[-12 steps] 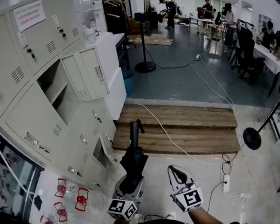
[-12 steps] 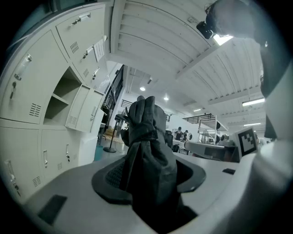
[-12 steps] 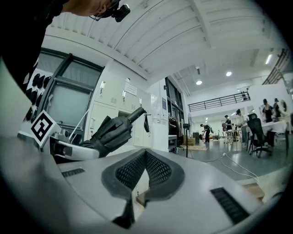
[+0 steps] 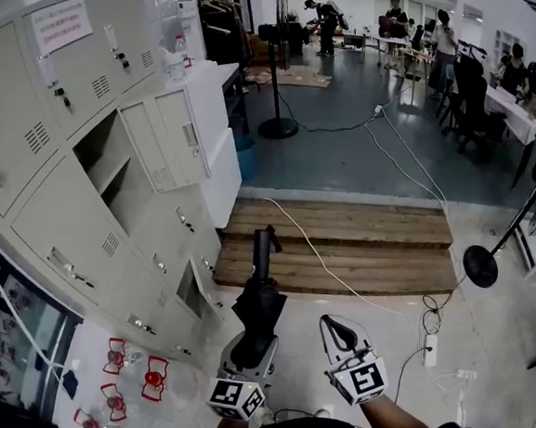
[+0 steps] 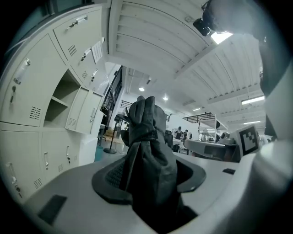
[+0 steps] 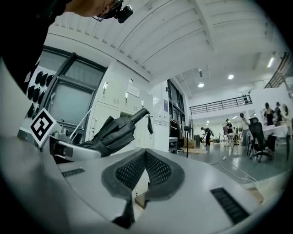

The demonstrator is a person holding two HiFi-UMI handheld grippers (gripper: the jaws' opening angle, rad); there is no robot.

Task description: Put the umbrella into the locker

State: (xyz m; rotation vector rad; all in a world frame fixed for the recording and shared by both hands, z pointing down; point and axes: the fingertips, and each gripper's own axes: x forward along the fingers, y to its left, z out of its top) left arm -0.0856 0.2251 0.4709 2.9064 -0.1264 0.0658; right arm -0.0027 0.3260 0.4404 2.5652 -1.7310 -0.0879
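Note:
A folded black umbrella (image 4: 259, 303) sticks out forward from my left gripper (image 4: 253, 343), its handle and strap (image 4: 263, 243) at the far end. The jaws of the left gripper (image 5: 151, 174) are shut on the umbrella's (image 5: 147, 148) bunched fabric. To its left stands the beige locker bank (image 4: 57, 227). One compartment (image 4: 102, 159) gapes open with a shelf inside, and its door (image 4: 177, 141) is swung outward. My right gripper (image 4: 331, 327) hovers beside the left one, shut and empty. In the right gripper view its pads (image 6: 129, 171) meet at the tips, and the umbrella (image 6: 111, 133) shows to the left.
A wooden step platform (image 4: 340, 247) lies ahead. Fan stands (image 4: 278, 125) (image 4: 481, 264) rise beyond and at the right. Cables and a power strip (image 4: 431, 348) trail over the floor. Red-and-white items (image 4: 133, 374) lie at the lockers' foot. People work at tables (image 4: 511, 99) far off.

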